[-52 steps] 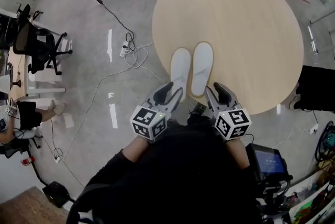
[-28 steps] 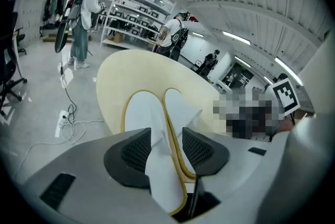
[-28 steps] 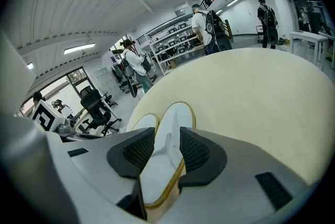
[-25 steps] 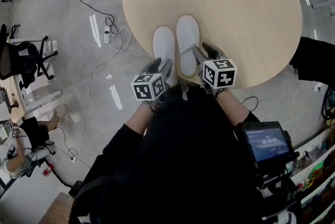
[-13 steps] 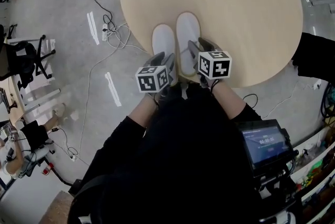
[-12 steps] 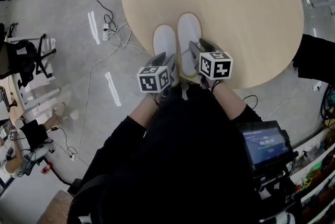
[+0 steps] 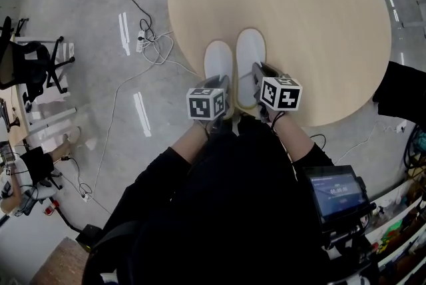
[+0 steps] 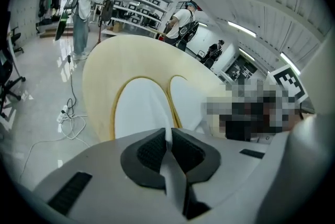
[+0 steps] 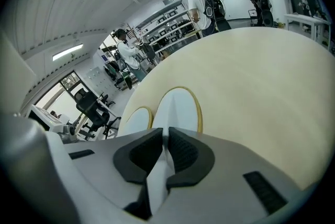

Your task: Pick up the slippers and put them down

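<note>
Both slippers are seen side by side on the counter (image 7: pixel 313 17), heels at the counter edge nearest the person, toes pointed toward the counter's middle. They are touching or nearly touching along their inner sides.

The left tool (image 8: pixel 168 136) is clamped on the heel end of the left slipper (image 7: pixel 218 60); a thin white fold is pinched between its pads. The right tool (image 9: pixel 163 136) is clamped the same way on the heel of the right slipper (image 7: pixel 251 54). Both sets of jaws have just been closing, with slipper fabric between them.

Handling, as judged:
- Thin white disposable type with a yellowish sole rim, so very little weight is expected.
- Soft and floppy: with a heel-only pinch, the toe end is likely to droop once clear of the counter.
- Nothing fragile, so a firm squeeze is tolerated.
- Only a thin layer is caught, so slip-out is the main risk; a deeper bite that takes in the sole edge is preferred.

Both slippers appear flat on the counter; no lift is visible yet.
</note>
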`<state>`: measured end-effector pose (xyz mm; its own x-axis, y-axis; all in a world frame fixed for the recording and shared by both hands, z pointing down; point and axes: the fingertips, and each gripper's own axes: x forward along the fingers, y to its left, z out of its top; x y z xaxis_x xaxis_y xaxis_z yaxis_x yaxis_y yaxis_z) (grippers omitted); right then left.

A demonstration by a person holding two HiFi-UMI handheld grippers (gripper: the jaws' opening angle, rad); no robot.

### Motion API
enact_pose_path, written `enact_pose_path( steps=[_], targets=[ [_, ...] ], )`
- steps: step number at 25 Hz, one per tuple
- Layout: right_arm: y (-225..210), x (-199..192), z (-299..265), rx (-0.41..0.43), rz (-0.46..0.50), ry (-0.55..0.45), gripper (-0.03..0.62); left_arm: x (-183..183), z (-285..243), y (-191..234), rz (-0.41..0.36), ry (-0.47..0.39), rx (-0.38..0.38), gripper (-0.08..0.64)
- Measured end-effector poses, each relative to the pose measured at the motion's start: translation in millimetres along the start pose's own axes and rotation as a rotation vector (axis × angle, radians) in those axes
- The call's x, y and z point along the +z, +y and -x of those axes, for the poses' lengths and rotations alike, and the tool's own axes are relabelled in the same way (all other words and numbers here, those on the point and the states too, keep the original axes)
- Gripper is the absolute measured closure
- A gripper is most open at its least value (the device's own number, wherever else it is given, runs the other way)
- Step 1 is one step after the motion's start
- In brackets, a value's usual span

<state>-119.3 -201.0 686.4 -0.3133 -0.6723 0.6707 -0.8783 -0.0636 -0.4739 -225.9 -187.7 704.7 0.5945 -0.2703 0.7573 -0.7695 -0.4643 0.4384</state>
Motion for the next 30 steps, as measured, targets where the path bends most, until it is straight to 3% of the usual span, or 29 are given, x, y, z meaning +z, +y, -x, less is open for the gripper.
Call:
enact_pose_path(
  steps=[9, 13, 17, 24, 30],
  targets=[
    [15, 15, 10, 0.031, -0.069, -0.041, 0.558, 29, 22, 8, -0.017, -0.055, -0.025, 0.523],
    [19, 26, 26, 0.021, -0.095, -0.083, 0.558, 51, 42, 18, 0.038, -0.105, -0.063, 0.523],
    [25, 48, 60, 0.01, -0.084, -0.134, 0.56, 83, 68, 8, 0.084, -0.171, -0.139, 0.523],
    [53, 107, 118, -0.019, 0.008, -0.288, 0.558, 151, 110, -26, 0.019, -0.29, -0.275, 0.523],
    [76, 130, 152, -0.068, 0.031, -0.408, 0.56, 169, 127, -53, 0.013, -0.324, -0.42, 0.522]
  ],
)
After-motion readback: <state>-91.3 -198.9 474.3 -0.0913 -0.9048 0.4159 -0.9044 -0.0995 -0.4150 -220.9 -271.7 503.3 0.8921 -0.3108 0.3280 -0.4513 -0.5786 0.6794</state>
